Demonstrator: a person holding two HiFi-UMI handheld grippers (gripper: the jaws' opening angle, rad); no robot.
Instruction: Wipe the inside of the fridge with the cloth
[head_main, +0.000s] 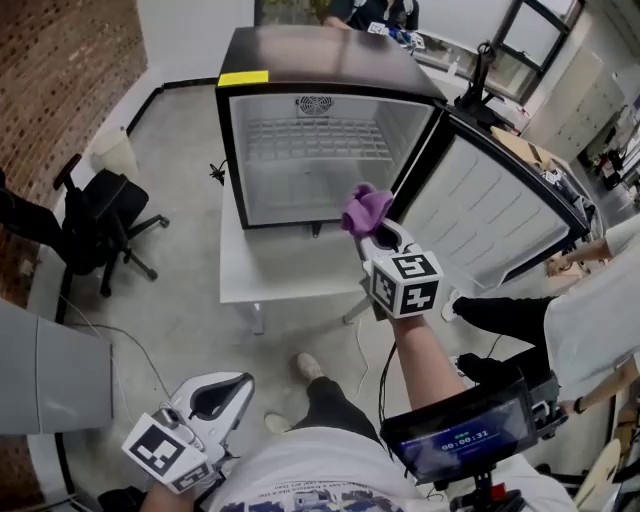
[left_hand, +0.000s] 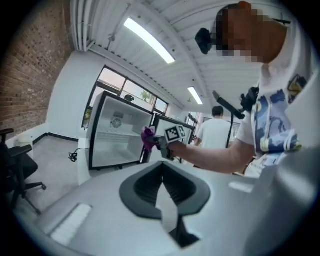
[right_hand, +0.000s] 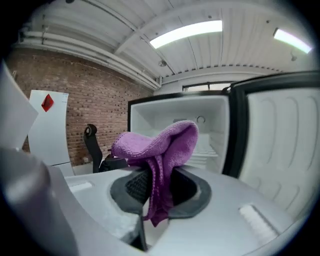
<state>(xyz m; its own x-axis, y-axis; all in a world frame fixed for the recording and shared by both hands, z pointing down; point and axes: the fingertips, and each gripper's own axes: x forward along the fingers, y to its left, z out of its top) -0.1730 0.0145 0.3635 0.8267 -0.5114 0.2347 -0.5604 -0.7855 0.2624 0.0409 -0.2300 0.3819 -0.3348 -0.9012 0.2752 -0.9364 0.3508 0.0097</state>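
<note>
The head camera looks steeply down on the open fridge (head_main: 300, 170) and its white table (head_main: 290, 275) from well back. The right gripper (head_main: 372, 228) camera faces into that fridge from close by; the left gripper (head_main: 226, 392) camera, low at the person's side, sees it from farther off.

1. The fridge (head_main: 310, 55) stands on the desk (head_main: 270, 272), straight ahead of the right tongs (head_main: 374, 232), with its opening facing them.
2. The fridge door (head_main: 490, 215) hangs swung out to the right of the right tongs.
3. The cloth (head_main: 366, 208) is pinched in the right tongs, just before the fridge opening.
4. A wire shelf (head_main: 315, 140) lies inside the fridge, beyond the cloth.
5. The left tongs (head_main: 225, 395) are low, well behind and to the left of the right tongs.
6. An office chair (head_main: 100, 220) stands on the floor (head_main: 180, 150) left of the desk, ahead of the left tongs.
</note>
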